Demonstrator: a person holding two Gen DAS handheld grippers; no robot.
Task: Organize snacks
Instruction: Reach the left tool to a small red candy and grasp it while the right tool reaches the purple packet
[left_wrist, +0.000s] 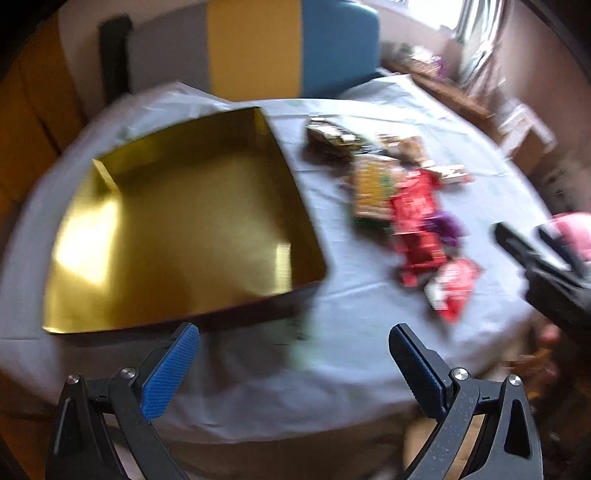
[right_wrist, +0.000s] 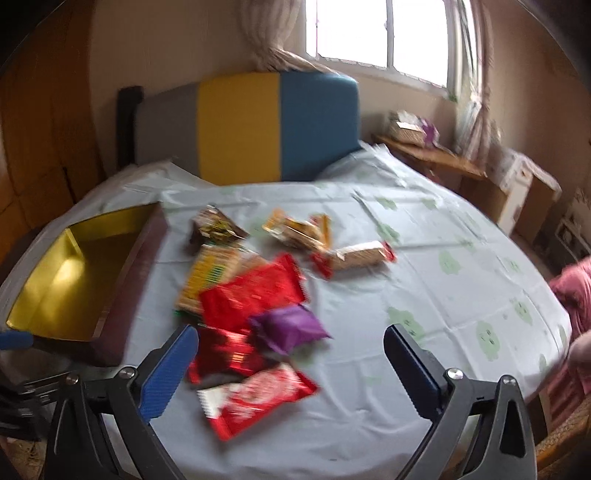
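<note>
- Now the left gripper (left_wrist: 293, 363) hovers over the near table edge, jaws wide apart, holding nothing.
- Also wide apart and holding nothing, the right gripper (right_wrist: 290, 363) hangs above the snack packets (right_wrist: 255, 295).
- Left of the snacks sits the gold box (left_wrist: 177, 229).

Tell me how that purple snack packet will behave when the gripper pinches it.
The purple packet looks puffed and pillow-like, so it will probably squash rather than stay stiff. Its glossy wrapper may slip between the pads. It leans on the red wrappers, so lifting it could nudge them. It is likely light.
</note>
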